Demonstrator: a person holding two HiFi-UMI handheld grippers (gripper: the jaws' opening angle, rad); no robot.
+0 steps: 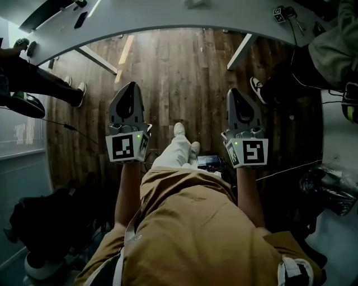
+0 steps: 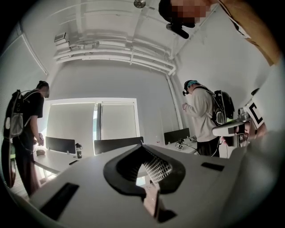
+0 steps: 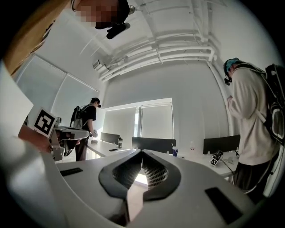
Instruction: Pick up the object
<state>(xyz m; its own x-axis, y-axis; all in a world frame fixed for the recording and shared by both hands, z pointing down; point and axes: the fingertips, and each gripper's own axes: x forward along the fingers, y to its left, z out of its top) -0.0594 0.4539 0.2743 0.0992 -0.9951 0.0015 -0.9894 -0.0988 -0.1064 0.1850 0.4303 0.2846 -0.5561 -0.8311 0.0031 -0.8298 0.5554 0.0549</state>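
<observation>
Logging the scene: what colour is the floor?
The floor is dark brown wood planks; head view shows it best.

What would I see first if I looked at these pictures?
Two grey tongs, the left tongs and the right tongs, held out side by side over the wooden floor, both shut with nothing in them. Beyond them a white table curves across the top.

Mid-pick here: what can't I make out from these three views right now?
- Head view: what lies on the white table is tiny and partly cut off by the top edge, so which thing is the object is unclear.
- Head view: the person's torso hides the floor below.
- Both gripper views: tilted up toward the far desks; what stands there is too small to identify.
</observation>
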